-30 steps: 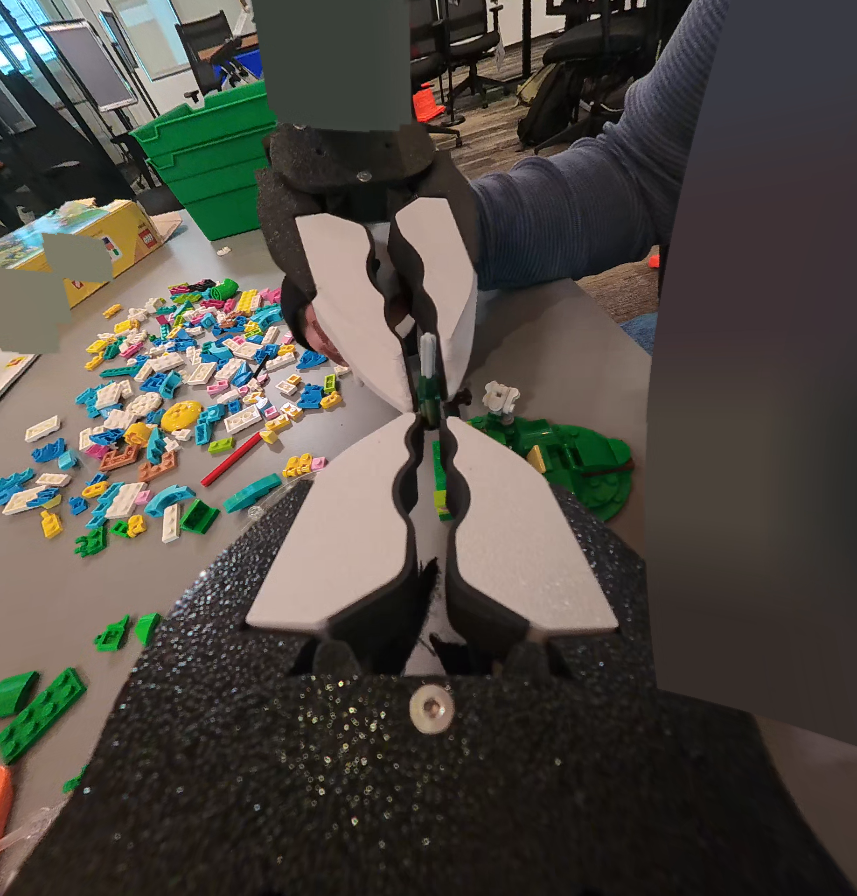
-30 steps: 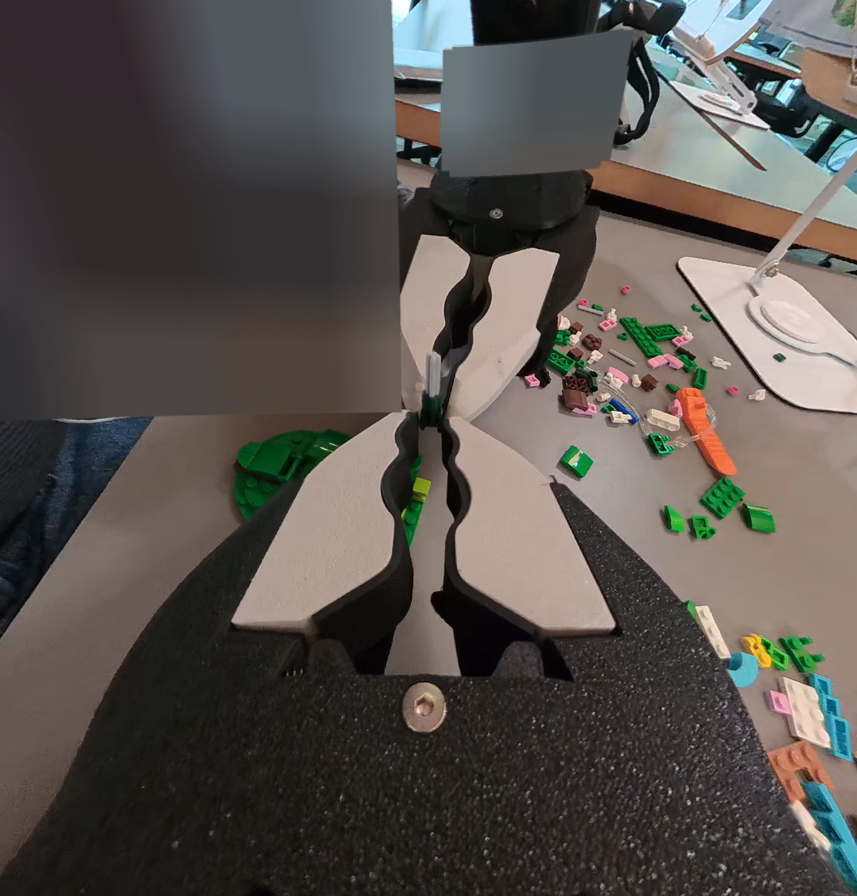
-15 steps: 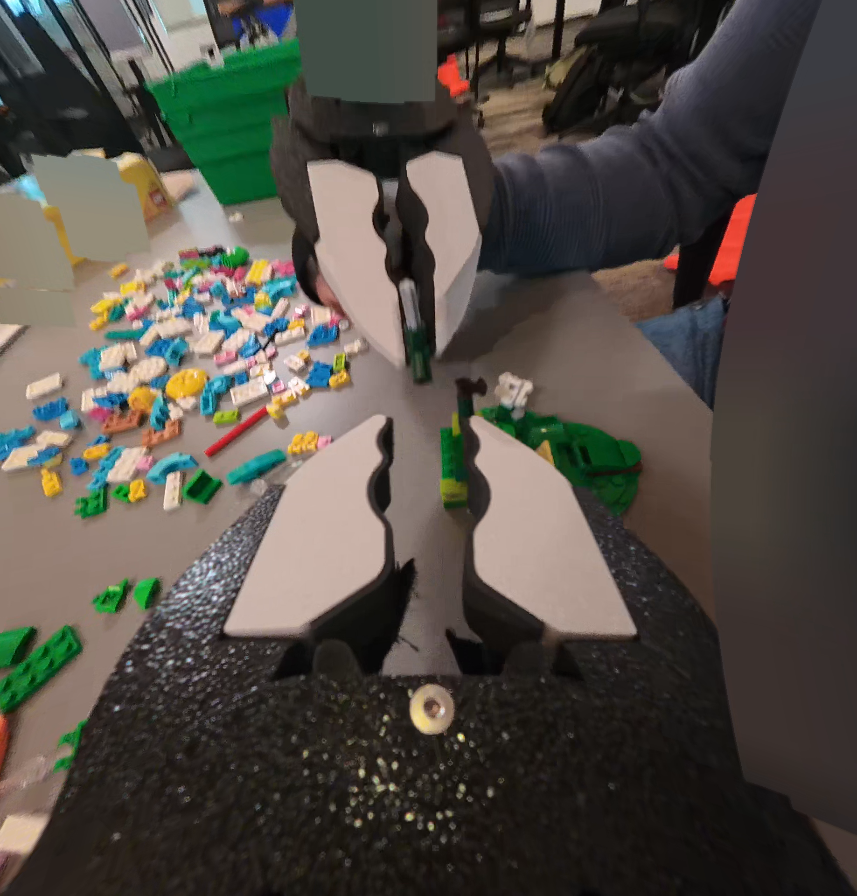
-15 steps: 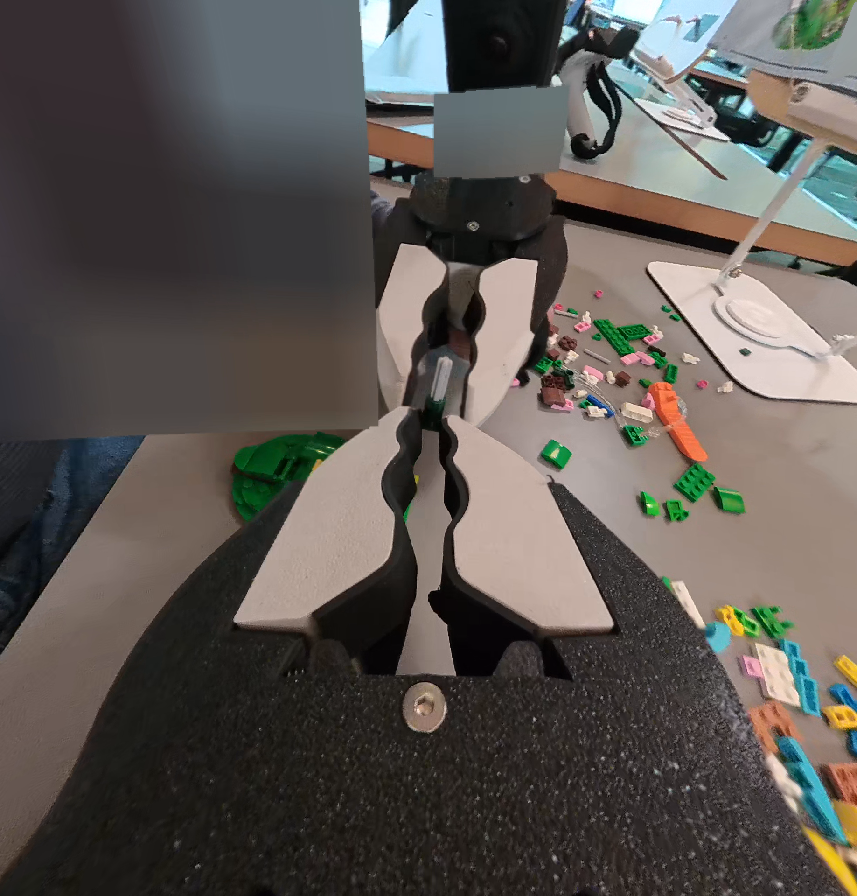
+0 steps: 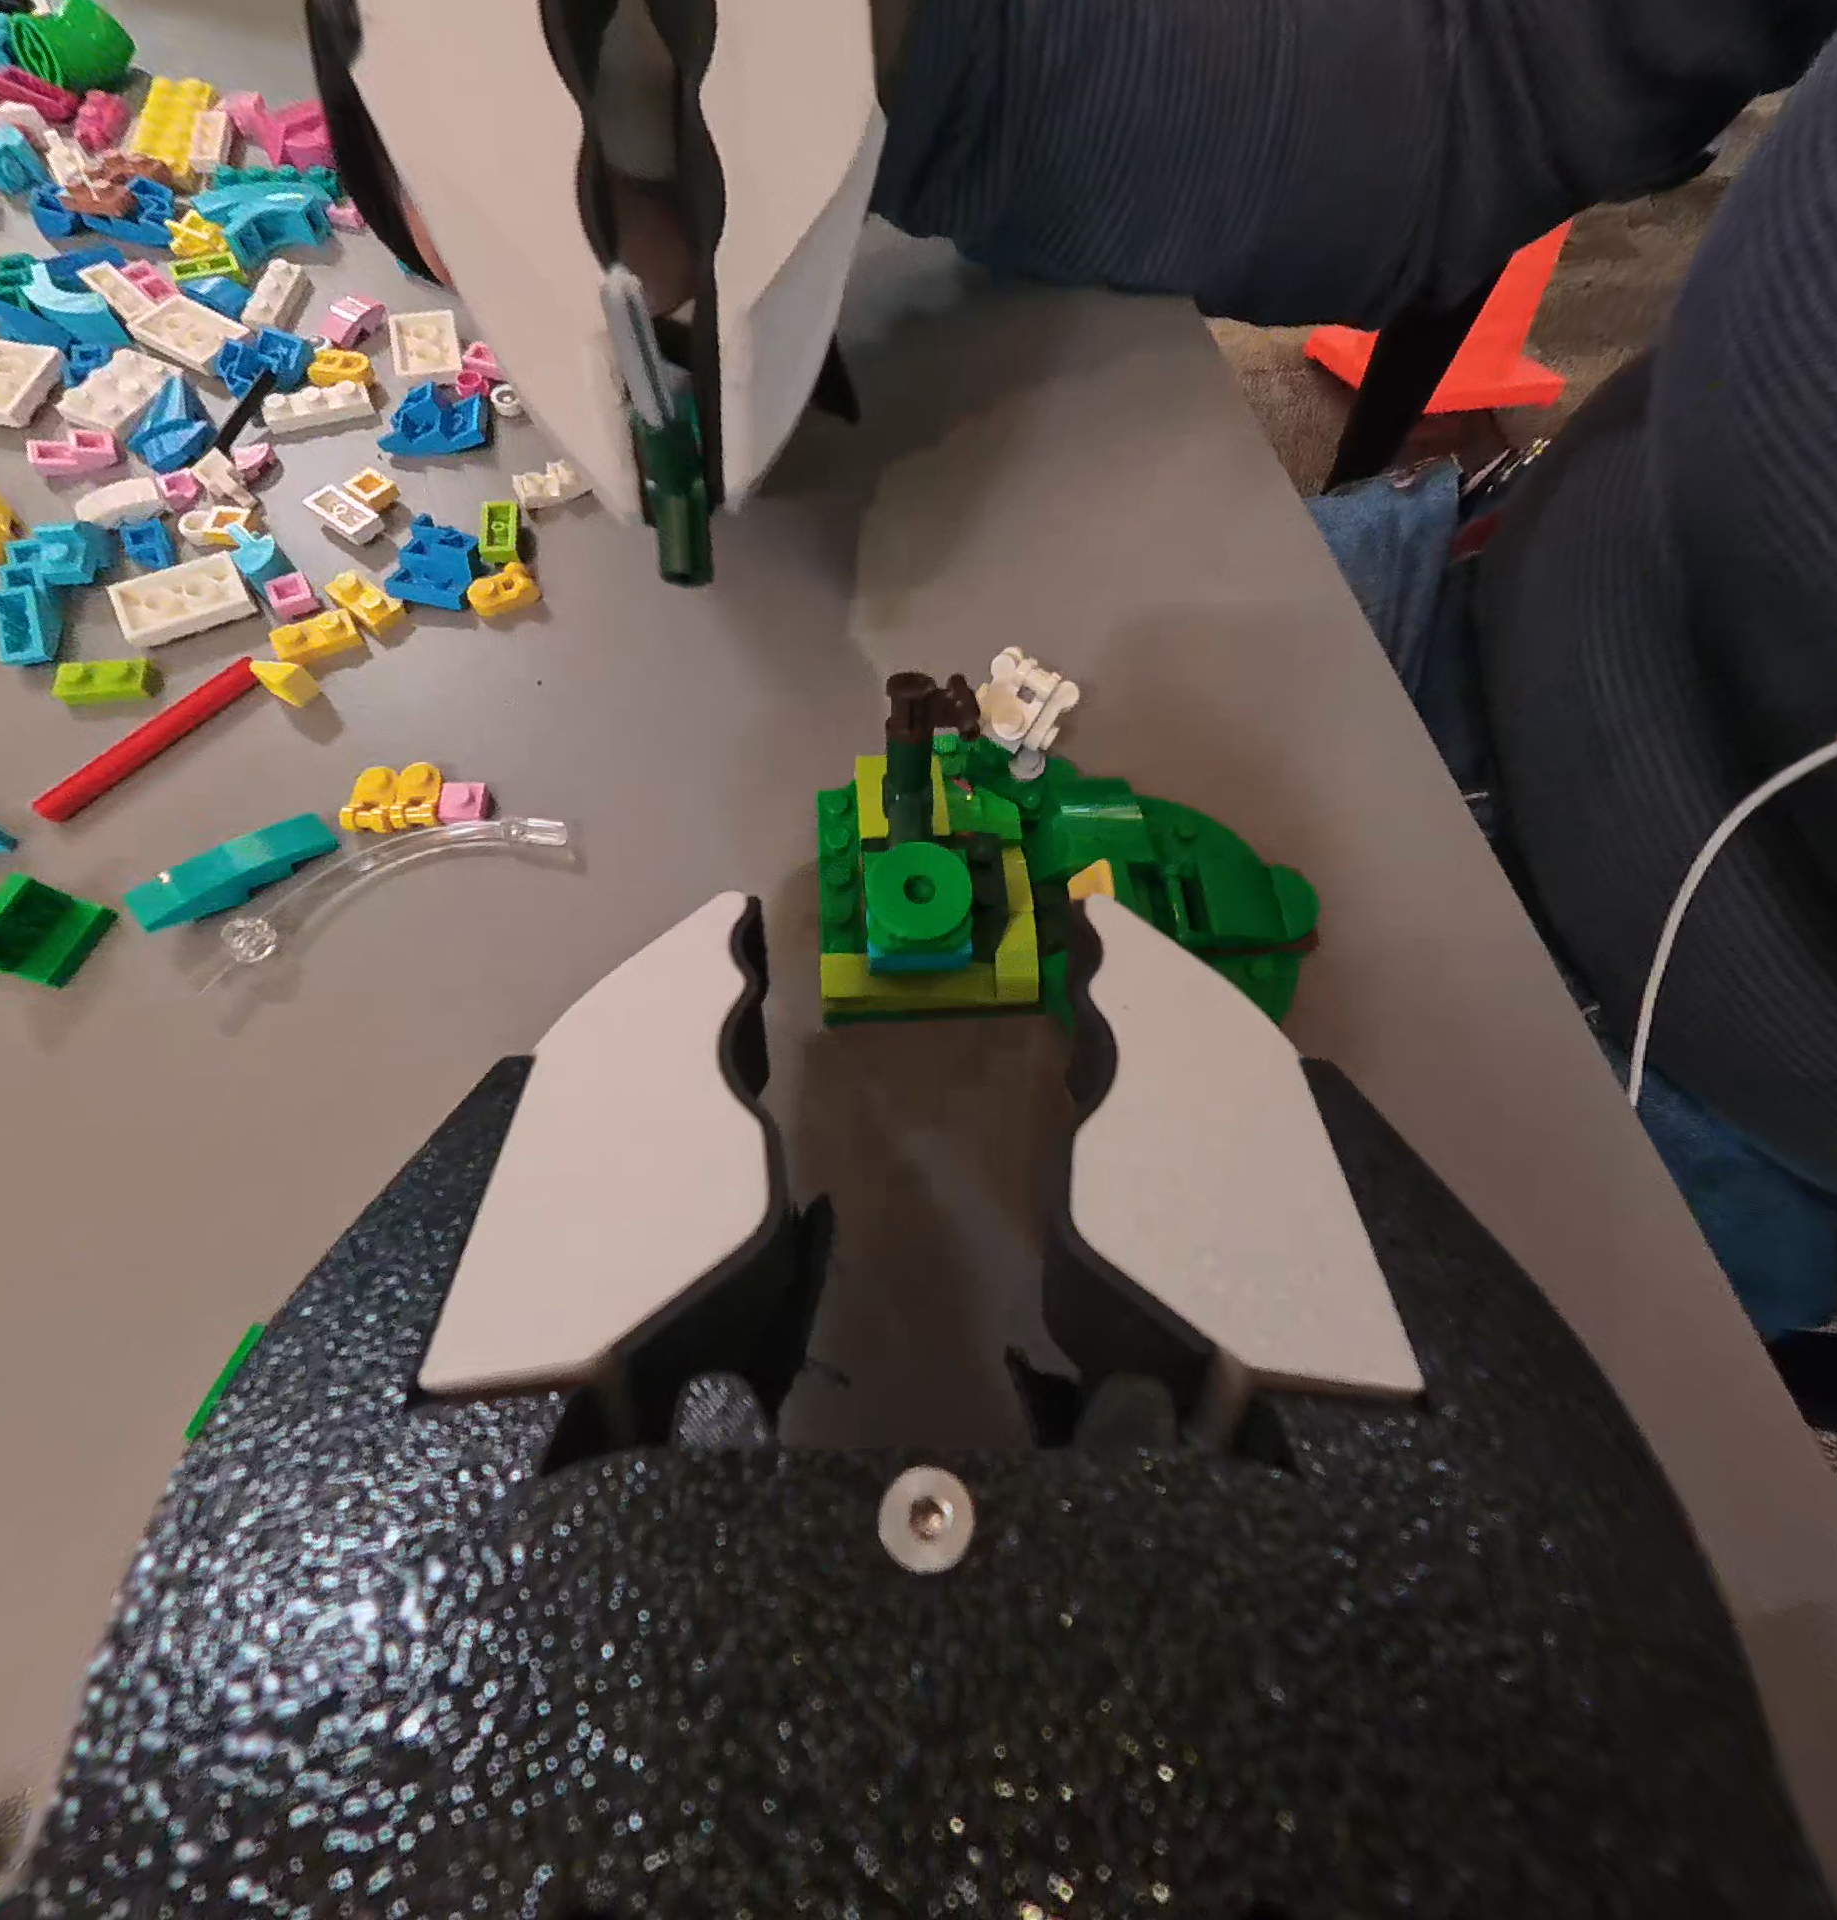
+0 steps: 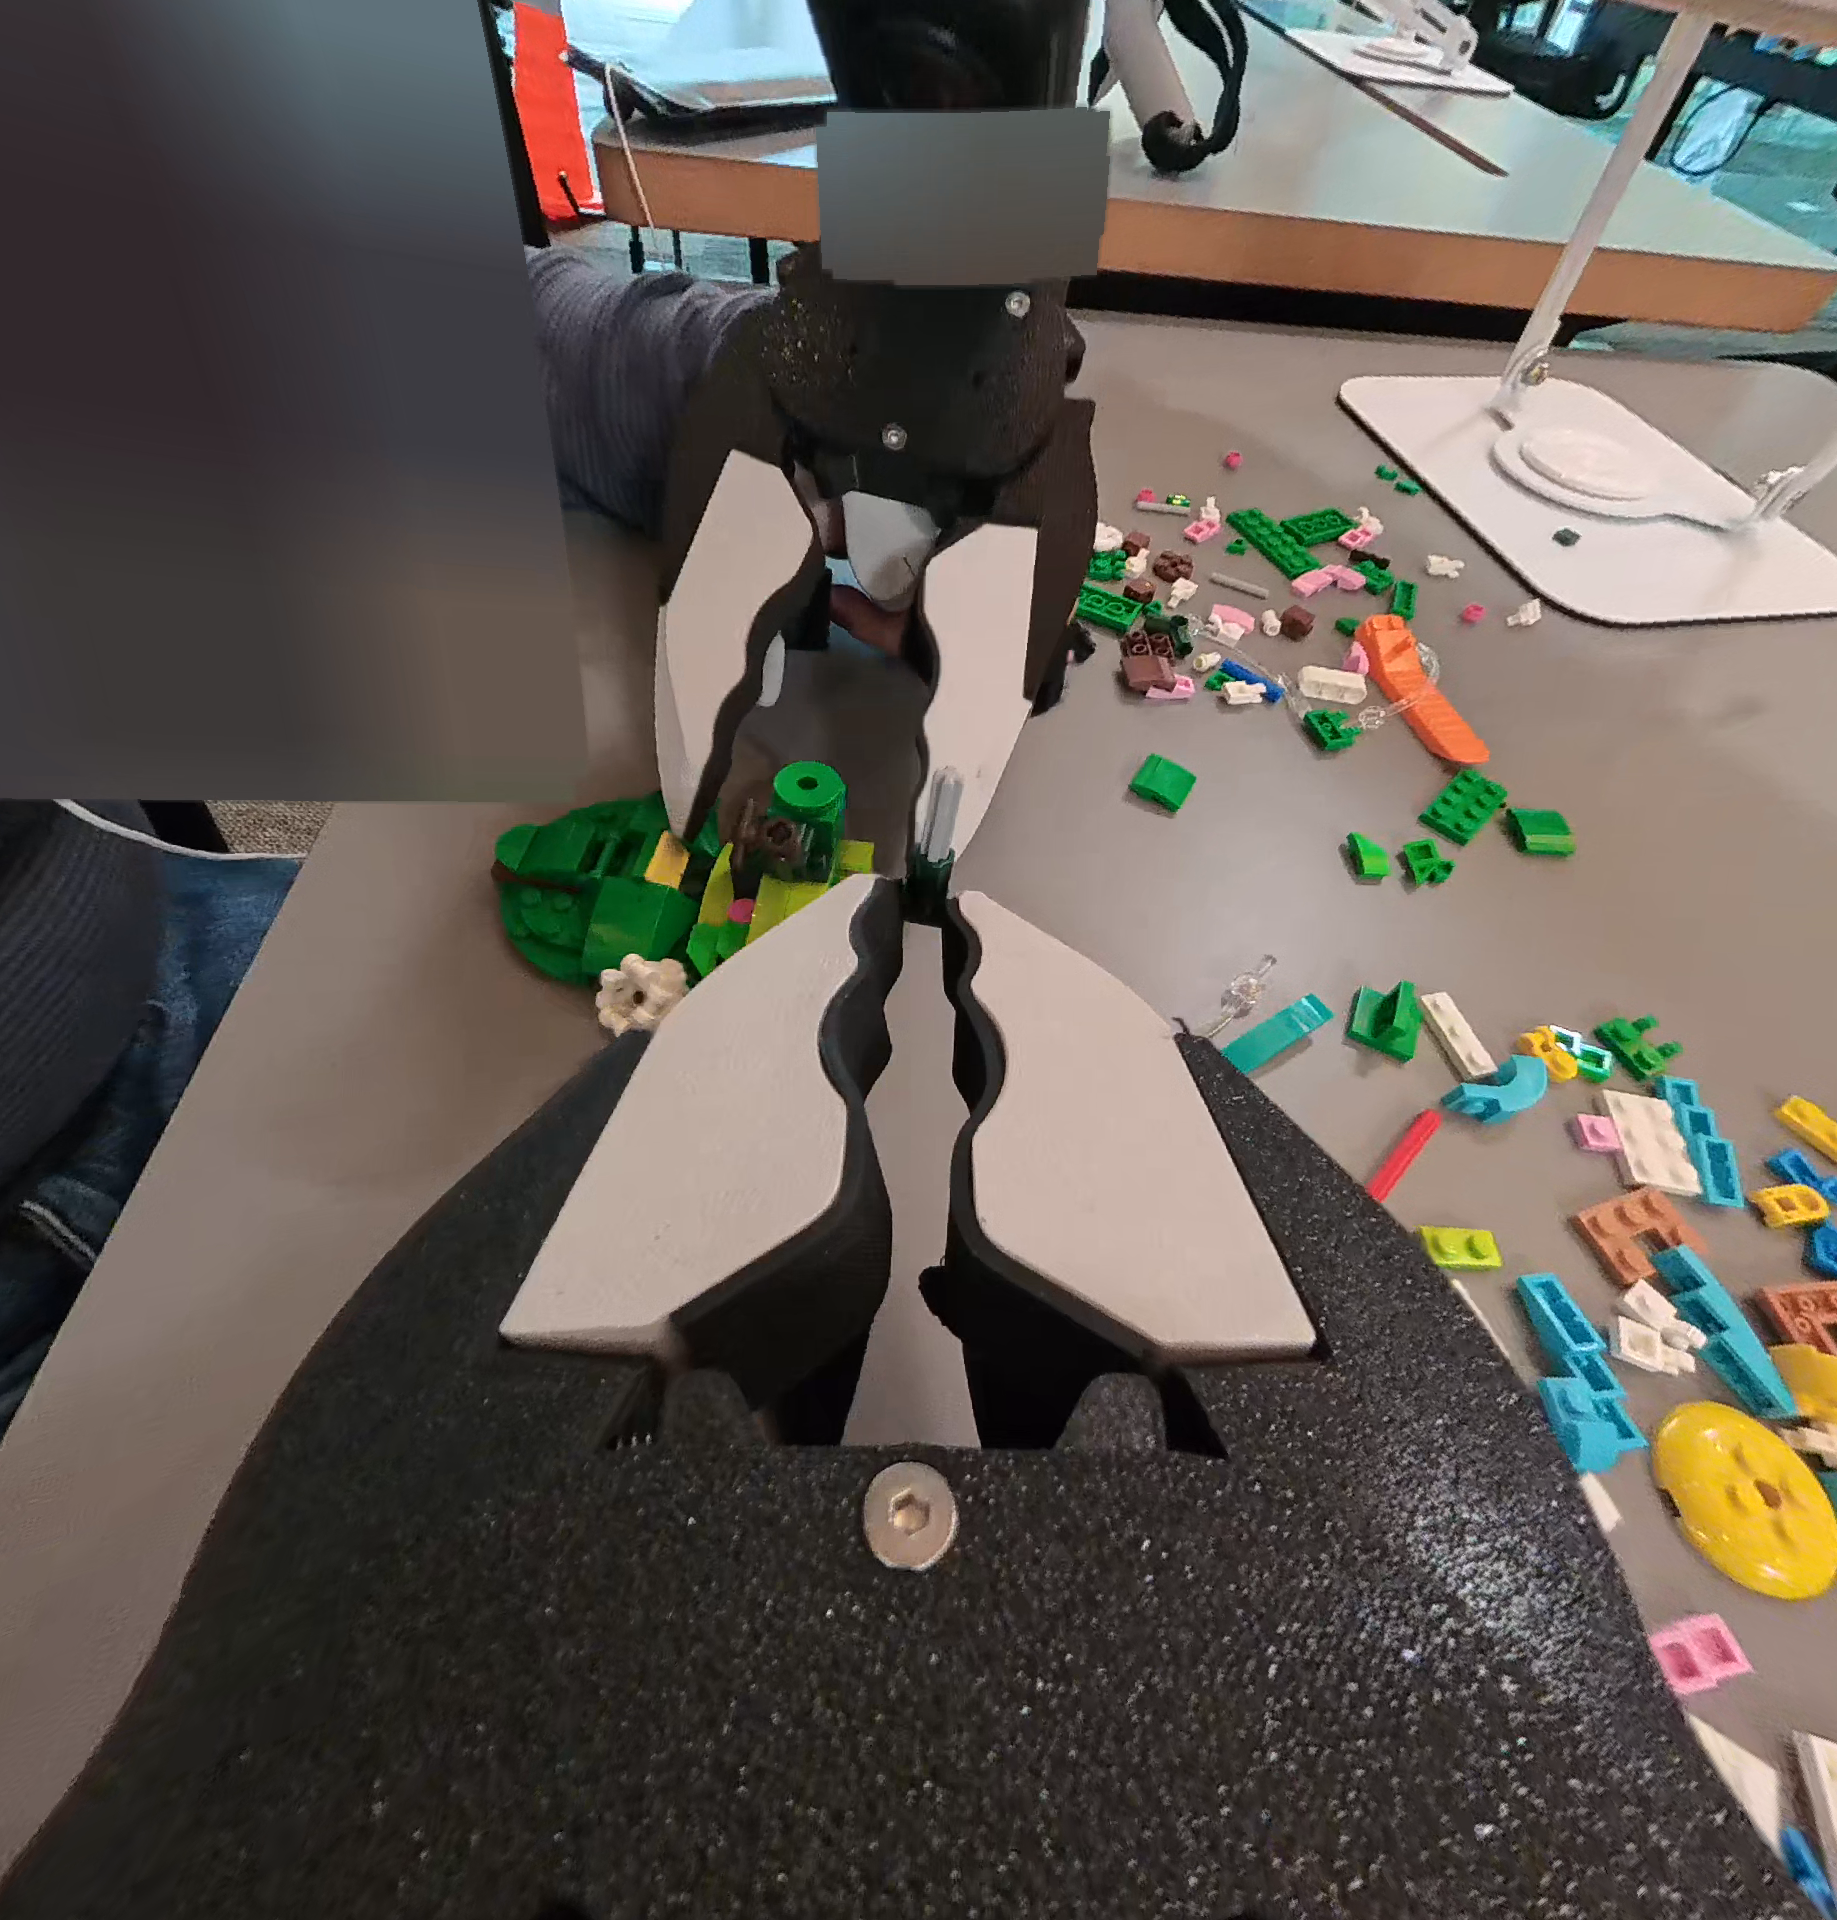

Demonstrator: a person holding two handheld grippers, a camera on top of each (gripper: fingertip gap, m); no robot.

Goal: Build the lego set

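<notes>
A small green lego build (image 5: 935, 914) with a round green stud piece, a brown stem and a white flower (image 5: 1028, 698) rests on the grey table near its right edge. My left gripper (image 5: 919, 935) is open, its fingertips either side of the build's near end. My right gripper (image 6: 919, 899) is shut on a dark green stem with a grey-white rod (image 6: 937, 831), held above the table. It shows in the left wrist view (image 5: 675, 488) up and left of the build. The build also shows in the right wrist view (image 6: 685, 883), left of my fingertips.
Several loose coloured bricks (image 5: 166, 364) lie at the left, with a red rod (image 5: 145, 738) and a clear curved piece (image 5: 374, 862). More green and brown pieces and an orange tool (image 6: 1413, 686) lie beyond. A white stand base (image 6: 1620, 499) is at the far right. A person's sleeve (image 5: 1309, 135) crosses above. My right fingertips sit around 7 centimeters from my left ones. The white flower (image 5: 1028, 698) sits 4 centimeters or so from the ends of my left fingers. Look for it in the right wrist view (image 6: 639, 977) too.
My left gripper opened, let go of the stem piece and dropped to the build on the table. My right gripper kept the stem piece and drew away from the left one.
</notes>
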